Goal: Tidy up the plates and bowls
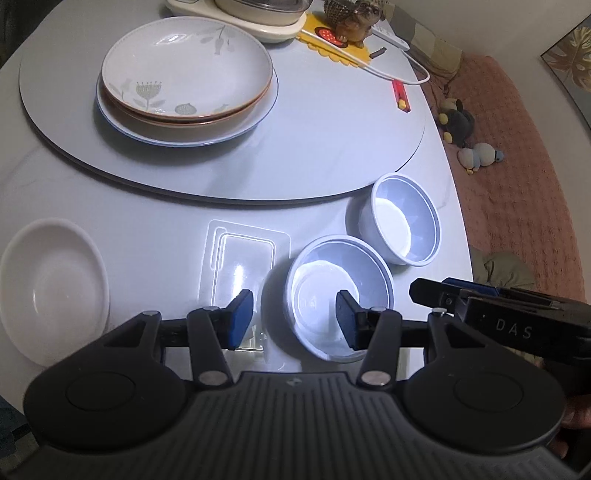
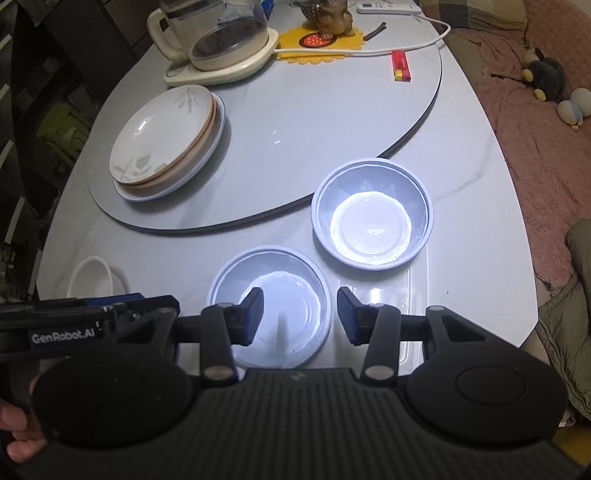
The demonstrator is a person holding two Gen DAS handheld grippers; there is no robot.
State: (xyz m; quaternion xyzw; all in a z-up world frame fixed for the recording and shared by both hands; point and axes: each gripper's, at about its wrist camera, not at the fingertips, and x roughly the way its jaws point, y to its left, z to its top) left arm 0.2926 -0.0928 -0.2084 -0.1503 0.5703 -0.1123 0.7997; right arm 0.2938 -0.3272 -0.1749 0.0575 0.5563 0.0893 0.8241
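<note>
Two pale blue bowls stand on the table's near edge: a near bowl and a far bowl. My left gripper is open, its jaws astride the near bowl's left rim. My right gripper is open, astride the near bowl's right rim. A stack of three plates sits on the turntable. A white dish lies at the left.
A clear plastic tray lies left of the near bowl. A glass kettle on its base, a yellow mat with a figurine, a white cable and a red lighter sit at the back. A pink sofa borders the right.
</note>
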